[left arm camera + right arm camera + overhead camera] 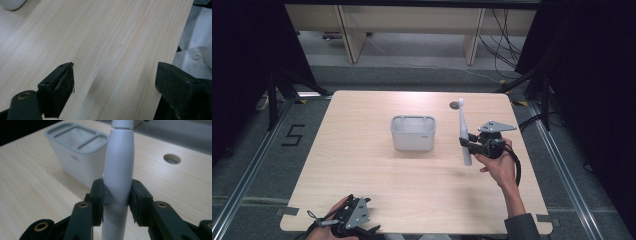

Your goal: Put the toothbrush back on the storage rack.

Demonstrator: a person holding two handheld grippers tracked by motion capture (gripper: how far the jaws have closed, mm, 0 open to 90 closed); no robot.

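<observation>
Right gripper (467, 143) clamps the electric toothbrush (463, 131) upright, which we see right of the grey holder (413, 132) mid-table (362, 165). Left gripper (354, 220) sits jaws apart at the near edge.

A white electric toothbrush (463, 134) stands roughly upright, clear of the tabletop, brush head uppermost and clamped at mid-handle, just right of a pale grey holder (412, 132) with three open top compartments.
</observation>
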